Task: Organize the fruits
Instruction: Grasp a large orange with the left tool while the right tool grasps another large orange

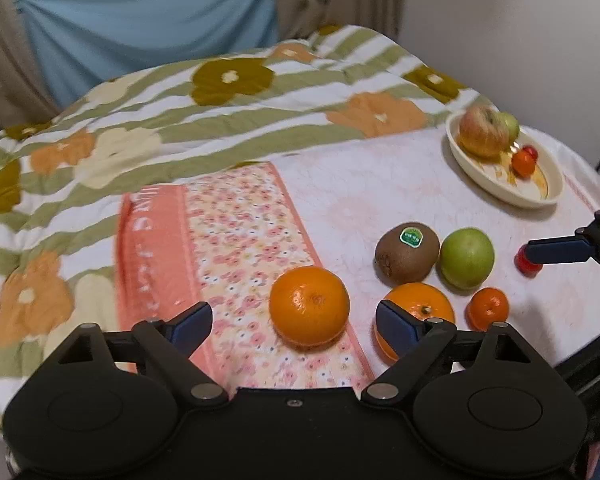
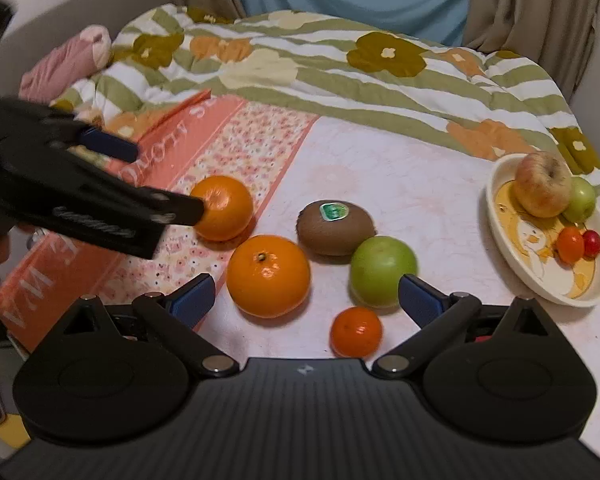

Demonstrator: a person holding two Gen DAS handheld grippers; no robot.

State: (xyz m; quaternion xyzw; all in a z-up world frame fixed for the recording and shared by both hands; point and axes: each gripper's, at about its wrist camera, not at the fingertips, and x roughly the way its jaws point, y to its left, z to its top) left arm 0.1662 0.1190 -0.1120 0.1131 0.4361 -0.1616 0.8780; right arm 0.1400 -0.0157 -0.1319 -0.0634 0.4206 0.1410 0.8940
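The fruits lie loose on the bed: my left tool (image 1: pixel 294 320), fingers apart, straddles the big orange (image 1: pixel 309 306), which could roll off if nudged. My right tool (image 2: pixel 306 294), also spread, hovers over the small orange (image 2: pixel 356 331); the green apple (image 2: pixel 383 270) beside it could get bumped toward the dish (image 2: pixel 540 276).

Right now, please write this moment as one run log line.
left gripper: open, around orange | right gripper: open, above small tangerine | plate: apple, three small fruits
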